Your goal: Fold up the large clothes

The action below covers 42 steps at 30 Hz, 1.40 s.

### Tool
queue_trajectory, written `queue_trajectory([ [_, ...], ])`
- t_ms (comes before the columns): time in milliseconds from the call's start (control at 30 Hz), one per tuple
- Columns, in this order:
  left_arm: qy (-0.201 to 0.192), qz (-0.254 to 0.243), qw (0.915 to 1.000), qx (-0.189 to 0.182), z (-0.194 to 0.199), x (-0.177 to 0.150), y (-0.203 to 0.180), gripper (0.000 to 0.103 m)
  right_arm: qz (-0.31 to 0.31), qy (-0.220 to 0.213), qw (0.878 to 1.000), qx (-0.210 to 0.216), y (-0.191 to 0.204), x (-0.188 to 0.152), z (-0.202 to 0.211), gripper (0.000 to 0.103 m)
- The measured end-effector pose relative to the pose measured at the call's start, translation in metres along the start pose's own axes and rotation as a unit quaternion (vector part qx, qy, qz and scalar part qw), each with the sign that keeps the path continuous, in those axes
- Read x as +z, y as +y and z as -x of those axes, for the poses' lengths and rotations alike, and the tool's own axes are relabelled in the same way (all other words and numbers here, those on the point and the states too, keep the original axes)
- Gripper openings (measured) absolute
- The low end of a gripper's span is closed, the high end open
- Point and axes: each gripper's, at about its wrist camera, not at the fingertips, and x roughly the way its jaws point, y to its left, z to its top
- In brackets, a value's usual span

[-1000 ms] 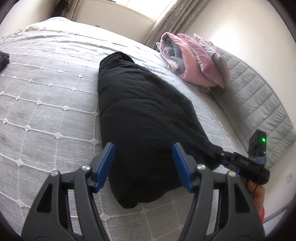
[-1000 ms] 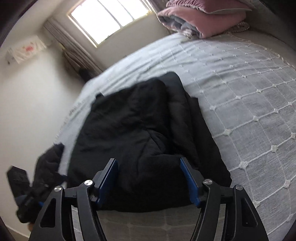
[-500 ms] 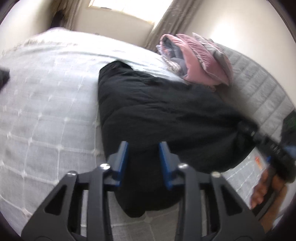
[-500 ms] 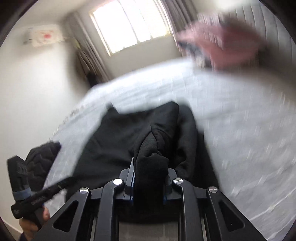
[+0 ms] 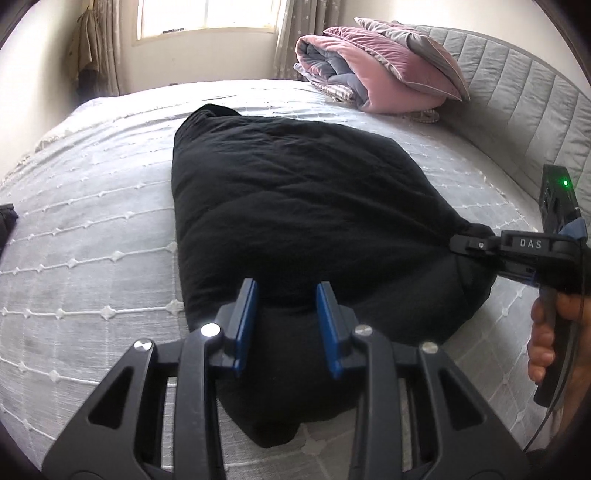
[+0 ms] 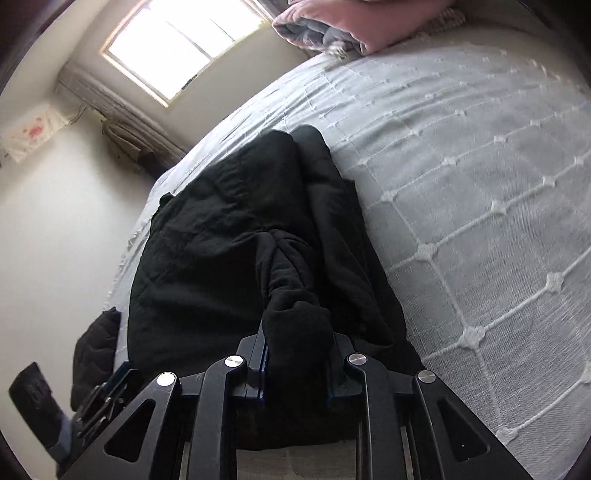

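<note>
The left gripper (image 5: pixel 286 325) sits closest, black plastic arms with blue pads, and a fold at the near edge of the black garment (image 5: pixel 295 206) lies between its fingers; they have just been closing, and the blue fingers (image 5: pixel 245 321) stand narrow on either side of the cloth, though I cannot tell whether they truly press it. The right gripper (image 6: pixel 297 365) has likewise just been closing, and its fingers are clamped on a bunched, rope-like twist of the same garment (image 6: pixel 240 240), which bulges up between them. From the left side that right gripper (image 5: pixel 476 243) shows pinching the garment's corner, pulling the cloth into tight creases, with a hand (image 5: pixel 546 339) wrapped round its handle.

The garment is thick, soft, matte black and faintly quilted, puffed up like a padded coat. It lies along the middle of the bed (image 5: pixel 92 221), its near end rounded and lifted at the two held spots, its far end tapering to a narrow tip. The bed's cover is pale grey with a raised white grid of stitched lines and small knots.

Further off, at the head of the bed, a folded pink and grey duvet (image 5: pixel 376 70) with a velvety sheen rests against a padded, channelled grey headboard (image 5: pixel 517 96). Beyond is a bright window (image 5: pixel 207 16) with curtains
</note>
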Motion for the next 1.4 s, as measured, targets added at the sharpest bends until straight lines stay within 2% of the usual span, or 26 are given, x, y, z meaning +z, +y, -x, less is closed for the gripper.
queue_trajectory([
  [133, -0.001, -0.002, 1.0000, 0.005, -0.001, -0.003, 0.001, 0.035, 0.028, -0.010, 0.998, -0.047, 0.017, -0.002, 0.002, 0.027],
  [267, -0.002, -0.001, 1.0000, 0.006, 0.001, -0.002, 0.001, 0.035, 0.074, -0.033, 0.993, -0.083, 0.035, 0.002, 0.012, 0.053],
  [333, -0.001, 0.001, 1.0000, 0.006, 0.000, -0.002, 0.001, 0.035, 0.099, -0.073, 0.986, -0.114, 0.047, 0.005, 0.031, 0.056],
  [400, 0.000, 0.001, 1.0000, 0.007, 0.000, -0.001, 0.000, 0.035, 0.115, -0.129, 0.977, -0.121, 0.061, -0.001, 0.057, 0.058],
  [500, -0.002, 0.000, 0.9999, 0.012, 0.001, -0.002, -0.001, 0.035, 0.156, -0.160, 0.971, -0.089, 0.084, -0.013, 0.077, 0.058],
  [533, -0.002, -0.001, 0.9999, 0.013, 0.001, -0.002, -0.001, 0.035, 0.177, -0.147, 0.971, -0.072, 0.095, -0.018, 0.074, 0.056],
  [567, -0.003, -0.001, 0.9999, 0.014, 0.001, -0.003, -0.002, 0.035, 0.195, -0.123, 0.971, -0.061, 0.102, -0.022, 0.066, 0.046],
  [600, -0.003, -0.001, 0.9999, 0.014, 0.001, -0.003, -0.002, 0.035, 0.203, -0.101, 0.972, -0.064, 0.105, -0.023, 0.056, 0.028],
  [633, -0.003, -0.001, 0.9999, 0.015, 0.001, -0.003, -0.002, 0.035, 0.204, -0.079, 0.973, -0.078, 0.105, -0.023, 0.045, 0.023],
  [667, -0.002, -0.002, 0.9999, 0.014, 0.001, -0.003, -0.003, 0.035, 0.201, -0.057, 0.973, -0.096, 0.103, -0.025, 0.033, 0.022],
  [700, -0.003, -0.004, 0.9999, 0.015, 0.000, -0.004, -0.003, 0.035, 0.198, -0.027, 0.972, -0.126, 0.097, -0.026, 0.016, 0.018],
  [733, -0.004, -0.008, 0.9998, 0.019, 0.000, -0.005, -0.004, 0.035, 0.197, -0.011, 0.970, -0.139, 0.093, -0.026, 0.006, 0.018],
  [800, -0.007, -0.013, 0.9996, 0.024, 0.000, -0.006, -0.007, 0.035, 0.186, 0.010, 0.973, -0.135, 0.086, -0.028, -0.006, 0.017],
  [900, -0.008, -0.019, 0.9994, 0.029, -0.001, -0.007, -0.008, 0.035, 0.186, 0.023, 0.972, -0.142, 0.082, -0.030, -0.017, 0.017],
  [1000, -0.009, -0.022, 0.9993, 0.030, 0.000, -0.007, -0.008, 0.035, 0.197, 0.026, 0.966, -0.166, 0.087, -0.032, -0.028, 0.017],
  [1100, -0.007, -0.021, 0.9996, 0.015, 0.003, -0.005, -0.003, 0.035, 0.196, 0.025, 0.964, -0.177, 0.090, -0.033, -0.030, 0.017],
  [1233, 0.018, 0.025, 0.9988, -0.037, 0.016, 0.011, 0.020, 0.036, 0.175, 0.029, 0.972, -0.154, 0.086, -0.028, -0.026, 0.017],
  [1300, 0.023, 0.060, 0.9973, -0.036, 0.021, 0.027, 0.040, 0.038, 0.159, 0.032, 0.978, -0.134, 0.079, -0.023, -0.022, 0.017],
  [1400, 0.026, 0.076, 0.9964, -0.028, 0.016, 0.054, 0.053, 0.042, 0.155, 0.034, 0.979, -0.125, 0.078, -0.025, -0.018, 0.017],
])
